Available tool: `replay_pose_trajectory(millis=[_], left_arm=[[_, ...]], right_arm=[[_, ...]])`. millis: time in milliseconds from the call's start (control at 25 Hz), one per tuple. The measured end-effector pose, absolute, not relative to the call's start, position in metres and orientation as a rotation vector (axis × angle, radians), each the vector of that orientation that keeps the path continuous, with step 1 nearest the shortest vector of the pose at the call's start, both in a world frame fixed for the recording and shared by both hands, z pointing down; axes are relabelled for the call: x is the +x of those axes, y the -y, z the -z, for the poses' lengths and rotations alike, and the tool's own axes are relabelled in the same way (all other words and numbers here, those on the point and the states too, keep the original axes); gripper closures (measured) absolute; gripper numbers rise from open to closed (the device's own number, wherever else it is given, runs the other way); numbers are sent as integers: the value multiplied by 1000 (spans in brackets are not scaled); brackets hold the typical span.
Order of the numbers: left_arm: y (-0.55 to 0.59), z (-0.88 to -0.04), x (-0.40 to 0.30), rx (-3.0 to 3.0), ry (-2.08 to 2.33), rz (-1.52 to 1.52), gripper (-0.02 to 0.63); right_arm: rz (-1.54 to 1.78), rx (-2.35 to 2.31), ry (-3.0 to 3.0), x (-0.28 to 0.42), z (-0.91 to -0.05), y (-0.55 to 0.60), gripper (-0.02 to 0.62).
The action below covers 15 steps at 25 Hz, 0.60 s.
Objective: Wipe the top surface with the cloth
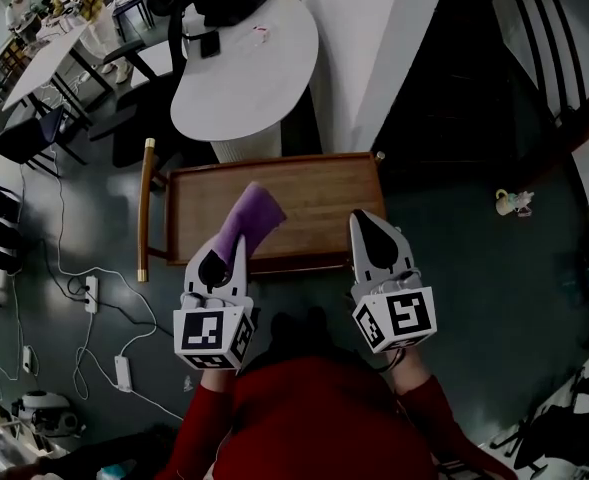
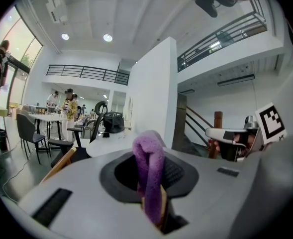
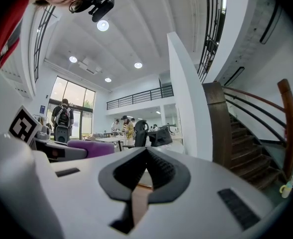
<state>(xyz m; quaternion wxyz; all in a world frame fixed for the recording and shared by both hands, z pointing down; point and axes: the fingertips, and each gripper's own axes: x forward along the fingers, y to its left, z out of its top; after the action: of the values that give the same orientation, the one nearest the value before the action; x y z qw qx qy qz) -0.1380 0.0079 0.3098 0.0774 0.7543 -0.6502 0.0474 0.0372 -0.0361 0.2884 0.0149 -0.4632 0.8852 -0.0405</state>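
Note:
A purple cloth hangs folded over the left part of a small wooden table top. My left gripper is shut on the cloth's near end, just above the table's front edge. In the left gripper view the cloth stands up as a loop pinched between the jaws of the left gripper. My right gripper hovers over the table's front right corner, shut and holding nothing. Seen from the right gripper, the cloth shows to the left, and a strip of wood shows below the jaws.
A white round table with a black bag stands just beyond the wooden top. A wooden chair back is at its left. Cables and power strips lie on the floor to the left. A dark staircase rises at right, with a small toy on the floor.

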Motion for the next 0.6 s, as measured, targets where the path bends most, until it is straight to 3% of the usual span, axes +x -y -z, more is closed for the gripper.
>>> replay_pose_trajectory(millis=[600], left_arm=[[-4, -311, -133, 2271, 1943, -168, 540]], right_arm=[[231, -1427, -2737, 45, -293, 38, 584]])
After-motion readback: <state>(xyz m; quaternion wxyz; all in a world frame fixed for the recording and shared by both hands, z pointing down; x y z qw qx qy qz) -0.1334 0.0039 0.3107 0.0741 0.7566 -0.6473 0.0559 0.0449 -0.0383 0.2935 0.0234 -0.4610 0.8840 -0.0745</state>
